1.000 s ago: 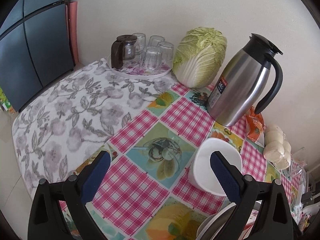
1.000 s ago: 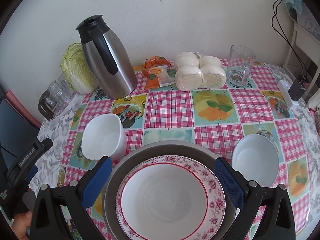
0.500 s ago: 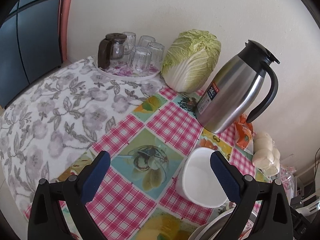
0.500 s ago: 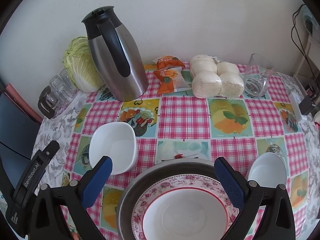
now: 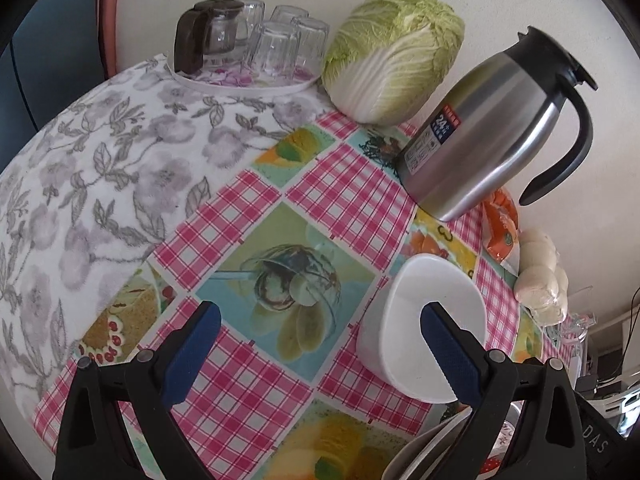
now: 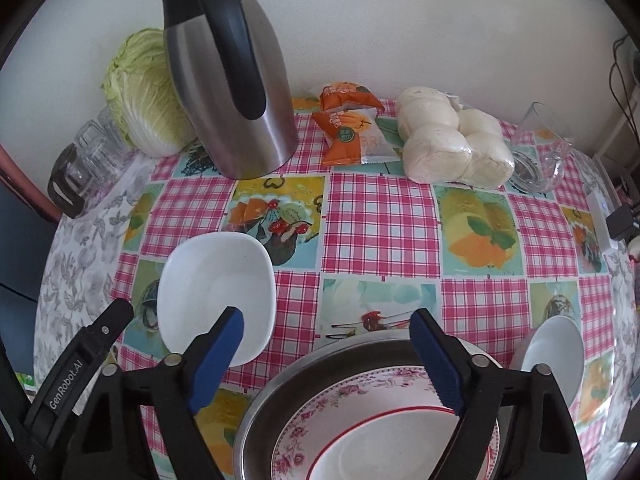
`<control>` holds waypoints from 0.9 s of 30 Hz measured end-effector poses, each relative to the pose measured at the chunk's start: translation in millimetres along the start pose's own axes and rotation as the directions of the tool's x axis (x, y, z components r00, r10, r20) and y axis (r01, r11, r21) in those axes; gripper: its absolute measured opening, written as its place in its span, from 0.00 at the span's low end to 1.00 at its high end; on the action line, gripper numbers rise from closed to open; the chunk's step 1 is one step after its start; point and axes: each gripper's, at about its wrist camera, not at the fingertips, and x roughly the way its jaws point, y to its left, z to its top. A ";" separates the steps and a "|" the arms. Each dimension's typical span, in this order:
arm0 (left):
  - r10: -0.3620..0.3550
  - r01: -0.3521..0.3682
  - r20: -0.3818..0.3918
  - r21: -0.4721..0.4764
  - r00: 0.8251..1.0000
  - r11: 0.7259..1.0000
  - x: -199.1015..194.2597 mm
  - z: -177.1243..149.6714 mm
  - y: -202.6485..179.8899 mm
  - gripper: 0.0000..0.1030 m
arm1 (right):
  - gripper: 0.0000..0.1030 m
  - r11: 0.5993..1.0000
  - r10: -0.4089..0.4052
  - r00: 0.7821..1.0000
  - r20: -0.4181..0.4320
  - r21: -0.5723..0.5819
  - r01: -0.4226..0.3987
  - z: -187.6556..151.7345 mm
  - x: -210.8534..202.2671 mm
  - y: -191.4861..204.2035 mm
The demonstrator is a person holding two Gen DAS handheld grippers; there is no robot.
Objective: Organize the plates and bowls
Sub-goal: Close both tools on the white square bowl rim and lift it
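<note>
A white square bowl [image 5: 404,320] stands on the checked tablecloth. My left gripper [image 5: 320,320] hovers open just left of it, the right finger [image 5: 448,344] overlapping its rim in view. My right gripper [image 6: 326,320] hangs over the far rim of a metal plate [image 6: 276,392] that holds a floral plate [image 6: 360,404] and a white bowl. Its jaws are closing and the pads press on nothing. The white square bowl [image 6: 216,284] sits to its left, and a small white bowl [image 6: 556,348] stands at the right. The plate stack's edge [image 5: 424,448] shows at the bottom of the left wrist view.
A steel jug [image 6: 236,96] and a cabbage [image 5: 392,56] stand at the back by the wall. A tray of glasses [image 5: 256,48] is far left. Snack packets [image 6: 348,128], wrapped buns [image 6: 448,144] and a glass mug [image 6: 540,152] line the back right.
Both grippers have moved forward and down over the table. The right gripper's fingers stand closer together than before. The plate stack has slid lower in the right view, and the square bowl looms larger.
</note>
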 end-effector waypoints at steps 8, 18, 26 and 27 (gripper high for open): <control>-0.038 0.037 -0.056 -0.027 0.998 0.999 22.3 1.0 0.0 0.97 | 0.59 1.000 0.002 0.999 -0.049 -0.024 -0.003 1.6 25.0 15.3; -0.097 0.096 -0.124 -0.018 0.988 0.995 49.3 -15.1 -13.7 0.78 | 0.32 0.999 0.021 0.997 -0.081 -0.039 -0.024 0.7 46.2 24.7; -0.151 0.146 -0.153 -0.041 0.977 0.988 62.1 -17.3 -9.6 0.53 | 0.11 0.995 0.012 0.995 -0.096 -0.094 -0.021 -1.4 57.7 40.2; -0.153 0.149 -0.156 -0.041 0.976 0.988 63.0 -17.6 -10.1 0.51 | 0.11 0.995 0.010 0.995 -0.102 -0.098 -0.020 -2.1 60.3 41.7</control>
